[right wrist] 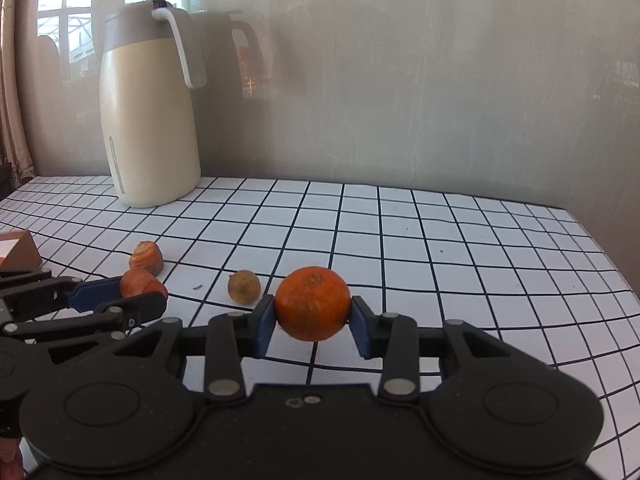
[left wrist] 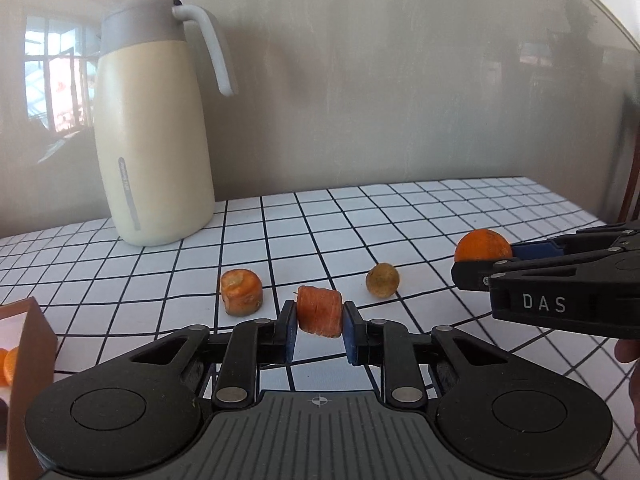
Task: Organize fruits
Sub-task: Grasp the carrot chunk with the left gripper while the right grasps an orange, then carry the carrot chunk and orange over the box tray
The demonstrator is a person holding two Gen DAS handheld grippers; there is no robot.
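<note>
My left gripper (left wrist: 320, 326) is shut on a carrot chunk (left wrist: 319, 311) and holds it above the checked tablecloth; it also shows in the right wrist view (right wrist: 142, 283). My right gripper (right wrist: 313, 320) is shut on a small orange (right wrist: 312, 303), which also shows at the right of the left wrist view (left wrist: 482, 244). A second carrot chunk (left wrist: 241, 291) (right wrist: 147, 257) and a small brownish round fruit (left wrist: 382, 279) (right wrist: 243, 287) lie on the cloth just beyond both grippers.
A cream thermos jug (left wrist: 154, 128) (right wrist: 149, 100) stands at the back left against the wall. A brown box (left wrist: 28, 360) holding orange slices (left wrist: 9, 362) sits at the left edge; its corner shows in the right wrist view (right wrist: 18, 248). The checked tablecloth (right wrist: 460, 248) extends right.
</note>
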